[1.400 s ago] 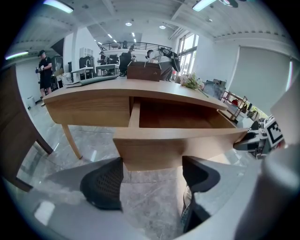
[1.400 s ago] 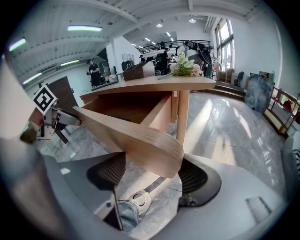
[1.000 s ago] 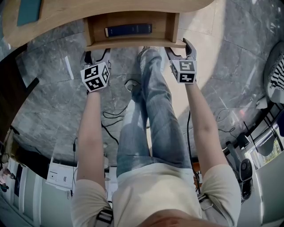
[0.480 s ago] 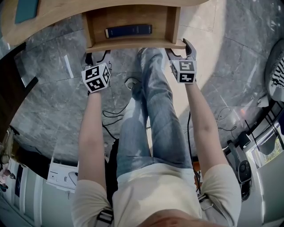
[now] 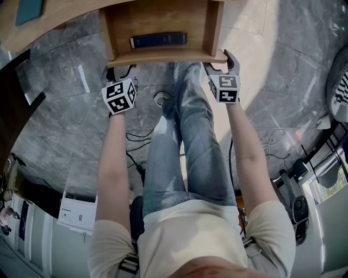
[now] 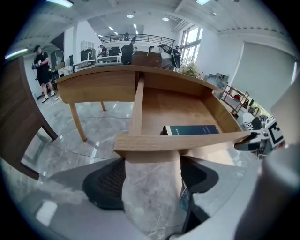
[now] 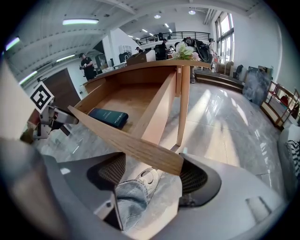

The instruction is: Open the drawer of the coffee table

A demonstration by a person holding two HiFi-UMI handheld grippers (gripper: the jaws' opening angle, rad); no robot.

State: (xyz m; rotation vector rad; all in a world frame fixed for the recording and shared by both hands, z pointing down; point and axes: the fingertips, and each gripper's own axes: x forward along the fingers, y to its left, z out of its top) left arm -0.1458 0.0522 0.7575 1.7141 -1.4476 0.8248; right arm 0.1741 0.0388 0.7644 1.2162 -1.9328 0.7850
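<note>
The coffee table's wooden drawer (image 5: 163, 56) stands pulled out toward me, with a dark blue book (image 5: 157, 39) lying inside. My left gripper (image 5: 118, 69) sits at the front panel's left end and my right gripper (image 5: 220, 61) at its right corner. In the left gripper view the front panel (image 6: 187, 140) runs across the tips of the wide-spread jaws of the left gripper (image 6: 152, 161), and the book (image 6: 192, 130) shows behind it. In the right gripper view the panel (image 7: 126, 145) crosses the right gripper (image 7: 150, 164) the same way. Neither pair of pads pinches the wood.
My legs in jeans (image 5: 185, 136) and a shoe (image 5: 161, 99) lie between the two arms on the grey marble floor. Cables (image 5: 138, 141) trail below the left gripper. A dark wooden piece (image 5: 13, 108) stands at the left. A teal object (image 5: 30, 11) lies on the tabletop.
The drawer has slid further out of the table toward me, showing more of its inside. Both grippers have drawn back with its front panel.
</note>
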